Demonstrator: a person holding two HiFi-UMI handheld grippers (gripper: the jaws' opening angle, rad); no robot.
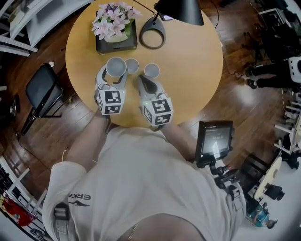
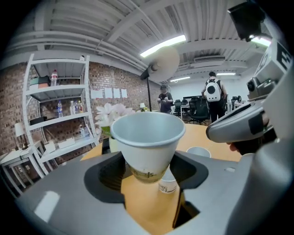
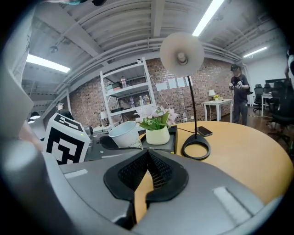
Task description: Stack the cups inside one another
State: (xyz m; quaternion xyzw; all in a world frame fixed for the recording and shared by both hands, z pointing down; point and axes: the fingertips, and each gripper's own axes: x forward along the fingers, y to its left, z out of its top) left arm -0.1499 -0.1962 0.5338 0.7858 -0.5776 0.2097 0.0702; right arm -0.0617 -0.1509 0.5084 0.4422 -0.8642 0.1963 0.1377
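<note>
A white paper cup (image 1: 115,66) sits upright between the jaws of the left gripper (image 2: 148,170), pinched by its lower wall with its base clear of the tabletop and its open mouth up. It hangs over the near-left part of the round wooden table (image 1: 193,80). Just to its right a second cup (image 1: 132,65) stands on the wood, and a third cup (image 1: 151,70) stands a little further right – both upright and empty, apart from each other.

The right gripper (image 1: 145,84) lies beside the left one, its tip near the third cup but not touching it. Its jaws are pressed together at the tips with nothing between them.

Farther off, on the left side of the table, a pot of pale pink flowers (image 1: 113,21) rests on a dark tray (image 1: 117,45). To the right of the tray lies the ring-shaped base (image 1: 152,34) of a black desk lamp (image 1: 181,10), whose shade hangs over the far edge. A phone (image 3: 204,131) lies just beyond the lamp base.

At the near edge are the person's arms and light shirt – a folding chair (image 1: 43,89) stands on the wooden floor at the left.
</note>
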